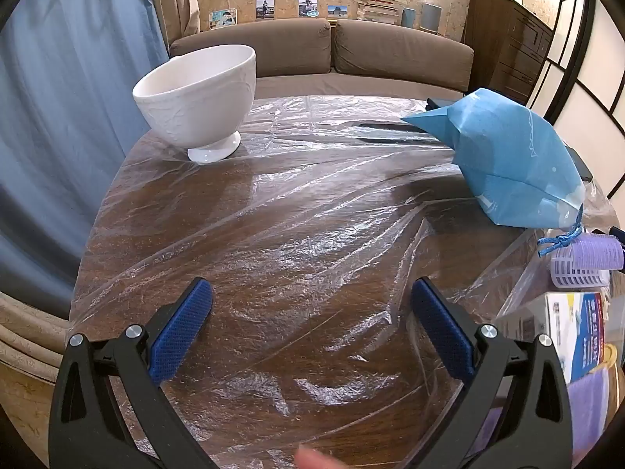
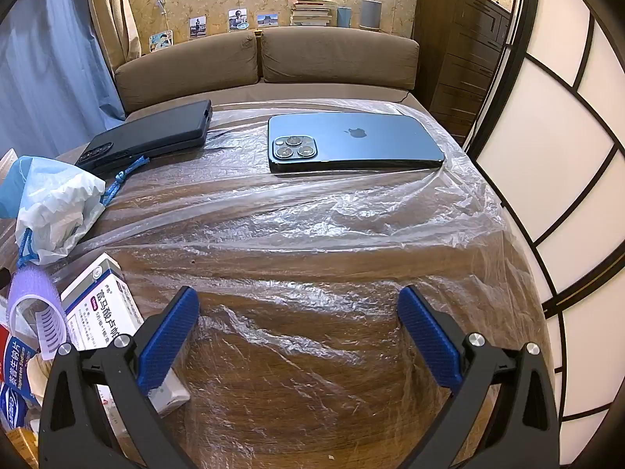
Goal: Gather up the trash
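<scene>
A round wooden table (image 1: pixel 273 203) lies under a crinkled clear plastic sheet (image 1: pixel 312 242). My left gripper (image 1: pixel 312 293) hangs open above bare sheet, nothing between its blue pads. A blue drawstring bag (image 1: pixel 504 156) sits at the right, a white footed bowl (image 1: pixel 199 93) at the far left. In the right wrist view my right gripper (image 2: pixel 299 305) is open over the sheet (image 2: pixel 332 215). The same bag (image 2: pixel 50 203) shows white inside at the left. White medicine boxes (image 2: pixel 103 308) and a purple hair roller (image 2: pixel 33 305) lie beside the left finger.
A blue phone (image 2: pixel 351 142) lies face down at the table's far side, with a black cased phone (image 2: pixel 152 136) to its left. A brown sofa (image 1: pixel 312 51) stands behind the table, a blue curtain (image 1: pixel 58 117) at left, and a paper screen (image 2: pixel 566 156) at right. A fingertip (image 1: pixel 312 459) shows at the bottom.
</scene>
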The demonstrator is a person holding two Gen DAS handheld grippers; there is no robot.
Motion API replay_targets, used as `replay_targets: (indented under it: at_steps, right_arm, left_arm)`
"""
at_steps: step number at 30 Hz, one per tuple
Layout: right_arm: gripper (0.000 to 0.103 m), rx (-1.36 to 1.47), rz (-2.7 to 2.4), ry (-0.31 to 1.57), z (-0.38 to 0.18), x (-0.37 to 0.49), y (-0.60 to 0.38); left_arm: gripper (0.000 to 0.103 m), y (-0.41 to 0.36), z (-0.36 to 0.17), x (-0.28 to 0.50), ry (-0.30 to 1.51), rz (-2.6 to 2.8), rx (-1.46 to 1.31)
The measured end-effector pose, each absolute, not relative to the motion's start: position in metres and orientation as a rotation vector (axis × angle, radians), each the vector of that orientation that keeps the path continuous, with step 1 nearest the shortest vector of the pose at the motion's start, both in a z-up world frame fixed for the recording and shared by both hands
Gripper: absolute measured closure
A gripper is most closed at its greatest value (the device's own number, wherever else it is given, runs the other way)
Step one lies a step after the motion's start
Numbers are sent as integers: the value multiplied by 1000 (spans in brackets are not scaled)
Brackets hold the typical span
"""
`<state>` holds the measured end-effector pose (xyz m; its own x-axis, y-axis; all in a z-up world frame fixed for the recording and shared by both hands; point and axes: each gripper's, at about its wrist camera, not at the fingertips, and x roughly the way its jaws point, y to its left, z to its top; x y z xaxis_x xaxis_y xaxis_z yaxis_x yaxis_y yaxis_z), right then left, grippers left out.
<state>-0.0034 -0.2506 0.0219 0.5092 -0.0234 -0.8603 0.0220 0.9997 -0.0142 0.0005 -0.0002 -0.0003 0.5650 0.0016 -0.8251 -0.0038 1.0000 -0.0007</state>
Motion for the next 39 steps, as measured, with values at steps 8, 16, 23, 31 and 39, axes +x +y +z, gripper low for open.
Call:
replay_targets:
  at_steps: [8, 16, 23, 31, 39]
  right_arm:
    - [4, 19, -19, 1050, 21, -3, -251]
    - [4, 19, -18, 1050, 21, -3, -251]
    - [4, 19, -19, 1051, 21, -3, -251]
    - [4, 19, -18, 1051, 21, -3, -251]
    - [4, 19, -19, 1050, 21, -3, -251]
  left_arm:
    - [1, 0, 0, 0, 963, 3, -2]
    - [1, 0, 0, 0, 962, 3, -2]
    - [1, 0, 0, 0, 962, 4, -2]
    - [1, 0, 0, 0, 962, 3, -2]
    - [1, 0, 0, 0, 962, 3, -2]
